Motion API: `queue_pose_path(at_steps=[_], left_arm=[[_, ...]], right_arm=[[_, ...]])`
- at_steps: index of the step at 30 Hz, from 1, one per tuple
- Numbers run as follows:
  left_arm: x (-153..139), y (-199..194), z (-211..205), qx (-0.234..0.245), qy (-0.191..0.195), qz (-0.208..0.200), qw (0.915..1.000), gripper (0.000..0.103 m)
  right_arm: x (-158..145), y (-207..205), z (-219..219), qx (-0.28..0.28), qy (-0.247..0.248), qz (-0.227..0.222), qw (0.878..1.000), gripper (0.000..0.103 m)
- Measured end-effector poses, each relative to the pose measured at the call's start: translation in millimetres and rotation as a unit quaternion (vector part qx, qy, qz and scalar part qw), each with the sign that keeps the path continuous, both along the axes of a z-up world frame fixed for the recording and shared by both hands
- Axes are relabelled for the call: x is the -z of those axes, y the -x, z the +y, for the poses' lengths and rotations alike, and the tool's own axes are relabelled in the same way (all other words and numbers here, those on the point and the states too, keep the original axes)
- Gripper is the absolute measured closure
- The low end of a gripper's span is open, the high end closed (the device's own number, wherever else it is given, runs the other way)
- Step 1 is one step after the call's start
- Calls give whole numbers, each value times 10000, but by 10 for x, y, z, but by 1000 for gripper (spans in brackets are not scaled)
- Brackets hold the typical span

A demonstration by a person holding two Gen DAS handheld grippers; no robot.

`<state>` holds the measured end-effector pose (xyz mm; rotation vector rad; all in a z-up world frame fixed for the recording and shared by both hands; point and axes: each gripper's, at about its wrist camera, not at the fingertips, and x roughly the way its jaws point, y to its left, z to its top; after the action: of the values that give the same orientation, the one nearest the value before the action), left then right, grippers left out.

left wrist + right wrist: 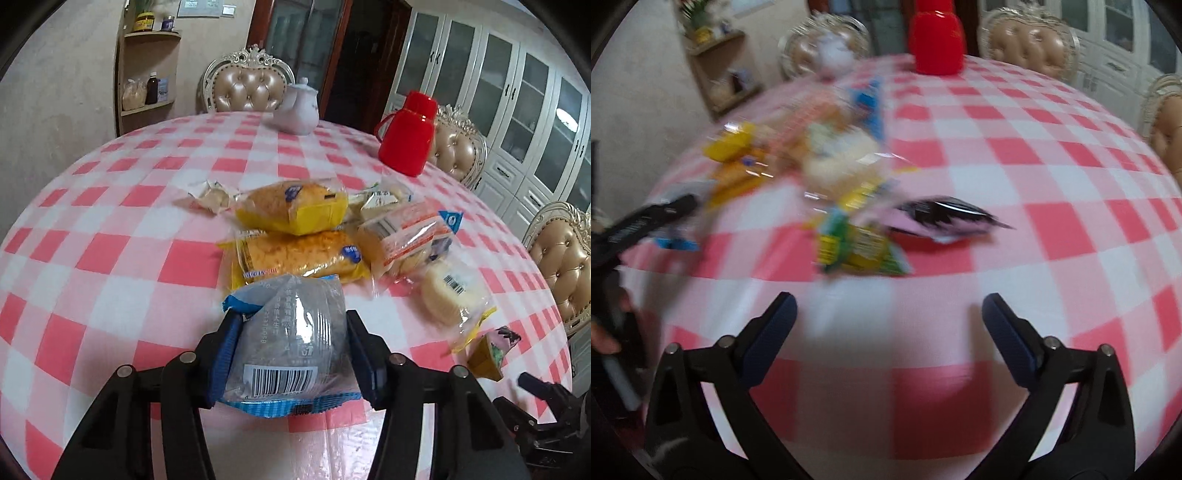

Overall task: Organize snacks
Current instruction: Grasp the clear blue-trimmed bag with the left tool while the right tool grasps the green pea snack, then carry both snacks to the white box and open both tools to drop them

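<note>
The left gripper (291,354) is clamped on a clear packet (284,339), both pads pressing its sides, while the right gripper (888,332) hangs wide open, holding nothing.

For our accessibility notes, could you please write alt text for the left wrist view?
The left gripper pinches a clear, blue-edged snack packet above a pink checked tablecloth. Beyond it lies a heap of wrapped cakes, with a red flask farther back.

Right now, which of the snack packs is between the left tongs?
The clear pack with blue ends and a barcode, nearest the camera, pinched between the left tongs. The yellow cake packs lie untouched behind it.
</note>
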<state>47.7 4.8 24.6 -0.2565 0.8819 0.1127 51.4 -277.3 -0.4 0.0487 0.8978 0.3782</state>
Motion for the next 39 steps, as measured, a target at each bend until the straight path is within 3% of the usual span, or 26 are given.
queue_pose_path(at_steps=[1, 9, 11, 13, 15, 29, 39], left_arm=[[-10, -6, -15, 12, -20, 5, 10000, 47], [-100, -6, -92, 223, -47, -601, 9979, 47], [-111, -7, -125, 253, -88, -610, 9978, 47], [-101, -14, -140, 279, -92, -583, 9979, 47], [-79, -21, -147, 261, -89, -508, 9983, 47], [-62, -32, -145, 245, -122, -522, 9983, 47], [-99, 282, 86, -428, 315, -768, 9956, 47]], right_arm=[[-7, -6, 42, -76, -100, -4, 9999, 18], [36, -247, 402, -13, 573, -150, 9982, 26], [62, -305, 427, -39, 694, -108, 9975, 33], [80, -313, 450, -44, 804, -132, 9967, 49], [63, -297, 413, -80, 696, -146, 9974, 59], [-88, -17, 431, -341, -202, -453, 9982, 61], [-205, 149, 471, -293, -707, -555, 9955, 61]])
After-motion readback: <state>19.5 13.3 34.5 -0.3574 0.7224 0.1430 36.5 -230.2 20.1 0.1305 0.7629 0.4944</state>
